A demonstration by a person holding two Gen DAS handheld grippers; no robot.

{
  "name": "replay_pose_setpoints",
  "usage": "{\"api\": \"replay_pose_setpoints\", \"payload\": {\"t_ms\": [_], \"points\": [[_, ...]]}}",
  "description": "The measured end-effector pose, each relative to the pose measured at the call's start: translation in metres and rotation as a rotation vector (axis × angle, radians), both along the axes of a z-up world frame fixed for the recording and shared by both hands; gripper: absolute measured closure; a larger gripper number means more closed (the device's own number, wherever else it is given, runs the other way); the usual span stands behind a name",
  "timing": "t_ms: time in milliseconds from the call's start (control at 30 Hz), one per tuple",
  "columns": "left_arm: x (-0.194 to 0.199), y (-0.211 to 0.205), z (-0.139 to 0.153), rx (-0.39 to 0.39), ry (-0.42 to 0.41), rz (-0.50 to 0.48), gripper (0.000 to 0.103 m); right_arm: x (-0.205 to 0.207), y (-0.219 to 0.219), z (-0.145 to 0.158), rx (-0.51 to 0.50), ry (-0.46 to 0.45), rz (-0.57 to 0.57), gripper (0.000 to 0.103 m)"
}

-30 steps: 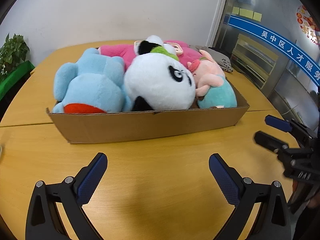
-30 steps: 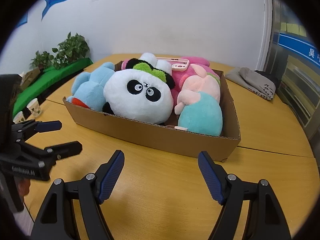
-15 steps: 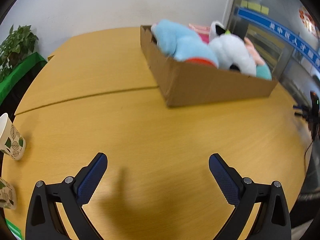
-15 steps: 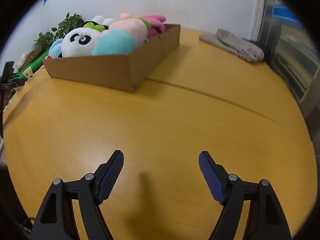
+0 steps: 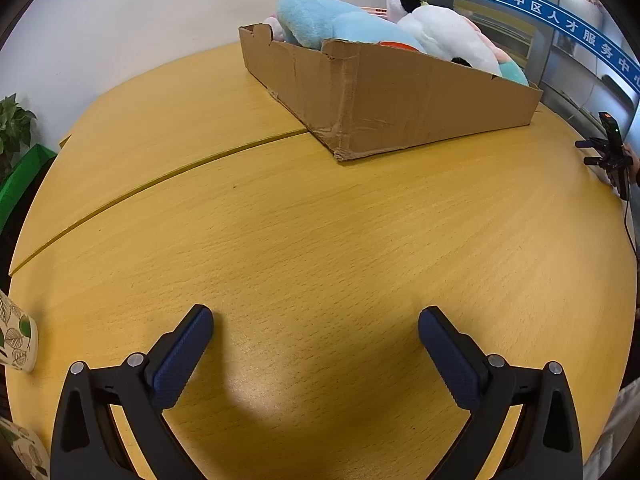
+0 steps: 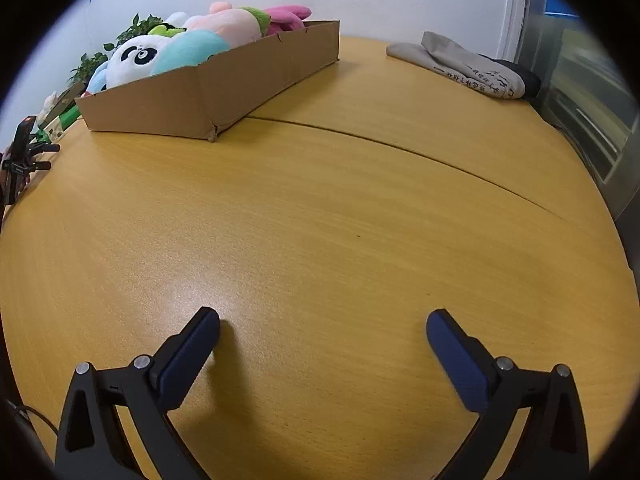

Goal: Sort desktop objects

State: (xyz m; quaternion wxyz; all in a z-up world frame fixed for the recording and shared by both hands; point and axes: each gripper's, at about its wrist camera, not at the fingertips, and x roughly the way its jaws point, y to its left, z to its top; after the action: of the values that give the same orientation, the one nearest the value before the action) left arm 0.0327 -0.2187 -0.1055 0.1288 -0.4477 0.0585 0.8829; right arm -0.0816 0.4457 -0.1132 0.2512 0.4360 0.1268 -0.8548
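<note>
Both my grippers have swung away from the cardboard box (image 5: 400, 100) and come down low over the bare counter (image 5: 320, 220), one on each side of it, so the box now sits well apart from both. The left gripper (image 5: 316, 328) has its jaws spread with nothing between them. The right gripper (image 6: 322, 330) has just been opening its jaws further, and they also hold nothing. I judge that the sorting is finished or nearly so, because the toys lie together in the box and no loose toy remains on the wood. I count one box and at least four soft toys inside: a panda (image 6: 134, 58), a light blue one (image 5: 320, 20), a teal one (image 6: 188, 52) and a pink one (image 6: 286, 18). I also count two paper cups (image 5: 14, 340) at the left edge and one grey cloth (image 6: 460, 64) far right.
</note>
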Motion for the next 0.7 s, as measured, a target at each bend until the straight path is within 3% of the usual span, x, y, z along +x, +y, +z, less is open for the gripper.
{"api": "replay_pose_setpoints", "payload": {"t_ms": [200, 433, 700], "points": [[0.002, -0.005, 0.0, 0.0, -0.004, -0.002, 0.0, -0.004, 0.001, -0.001, 0.001, -0.002, 0.1, 0.0], [-0.009, -0.015, 0.002, -0.002, -0.008, -0.099, 0.0, -0.002, 0.006, 0.0, 0.001, -0.005, 0.21, 0.0], [-0.009, -0.015, 0.004, -0.006, -0.008, -0.097, 0.0, -0.002, 0.007, 0.001, 0.004, -0.002, 0.218, 0.0]]}}
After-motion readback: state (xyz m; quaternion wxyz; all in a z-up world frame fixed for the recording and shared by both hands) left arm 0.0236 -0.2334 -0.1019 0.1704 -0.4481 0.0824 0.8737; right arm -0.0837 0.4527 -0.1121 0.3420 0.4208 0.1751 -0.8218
